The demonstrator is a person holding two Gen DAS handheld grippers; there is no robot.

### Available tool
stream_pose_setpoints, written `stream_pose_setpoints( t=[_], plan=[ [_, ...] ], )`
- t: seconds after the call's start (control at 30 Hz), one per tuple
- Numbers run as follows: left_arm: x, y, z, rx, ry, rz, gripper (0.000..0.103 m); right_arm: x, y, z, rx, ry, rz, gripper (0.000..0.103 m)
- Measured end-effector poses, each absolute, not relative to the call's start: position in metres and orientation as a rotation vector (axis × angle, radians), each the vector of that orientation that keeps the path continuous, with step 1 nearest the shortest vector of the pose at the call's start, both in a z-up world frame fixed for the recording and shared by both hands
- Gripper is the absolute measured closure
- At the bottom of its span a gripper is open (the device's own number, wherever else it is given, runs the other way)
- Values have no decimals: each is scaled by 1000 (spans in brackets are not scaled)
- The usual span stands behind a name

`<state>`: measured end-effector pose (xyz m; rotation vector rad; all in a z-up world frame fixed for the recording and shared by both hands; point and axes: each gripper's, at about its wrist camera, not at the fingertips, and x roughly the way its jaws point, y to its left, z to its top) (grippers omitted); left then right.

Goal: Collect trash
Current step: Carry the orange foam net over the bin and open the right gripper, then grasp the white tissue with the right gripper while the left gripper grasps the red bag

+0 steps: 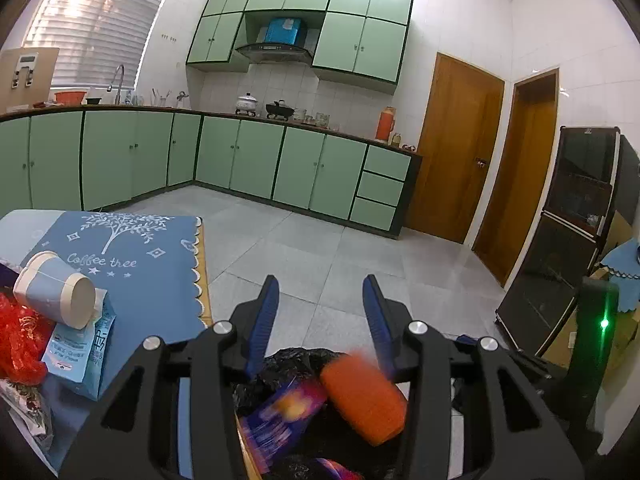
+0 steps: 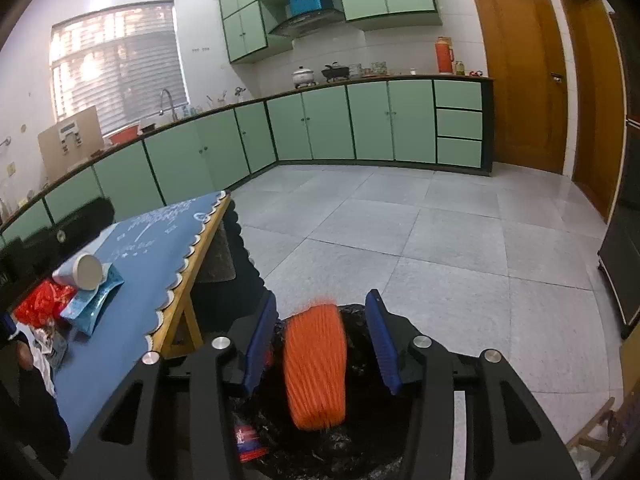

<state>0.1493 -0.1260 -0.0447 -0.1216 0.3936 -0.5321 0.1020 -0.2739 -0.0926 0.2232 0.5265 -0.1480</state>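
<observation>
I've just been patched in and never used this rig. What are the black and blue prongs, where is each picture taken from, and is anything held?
Each picture comes from a camera on a hand-held gripper, looking along its two blue fingers. Left hand-held gripper and right hand-held gripper are both open above a black trash bag. An orange item, blurred, sits between the right one's fingers without touching them, seemingly dropping in. On the blue tablecloth remain a paper cup, a blue pouch and a red wrapper.

Left hand-held gripper (image 1: pixel 320 312) points forward and slightly down, its blue fingers spread wide with nothing between them. Right hand-held gripper (image 2: pixel 322 326) is likewise spread wide, gripping nothing.
</observation>
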Motion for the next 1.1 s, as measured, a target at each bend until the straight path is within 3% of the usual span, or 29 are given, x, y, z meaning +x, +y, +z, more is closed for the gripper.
stream_pose_setpoints(
  t=[0.17, 0.4, 0.8, 1.1],
  plan=[
    [138, -107, -36, -106, 388, -496, 60, 97, -270, -83, 225, 501, -141, 55],
    [105, -34, -31, -95, 412, -338, 49, 86, -222, -63, 210, 459, -31, 45],
    [60, 118, -55, -39, 462, 77, 51, 77, -64, -84, 180, 499, 344, 45],
    [51, 134, -62, -49, 458, 101, 51, 69, -1, -103, 98, 510, 373, 45]
  ],
)
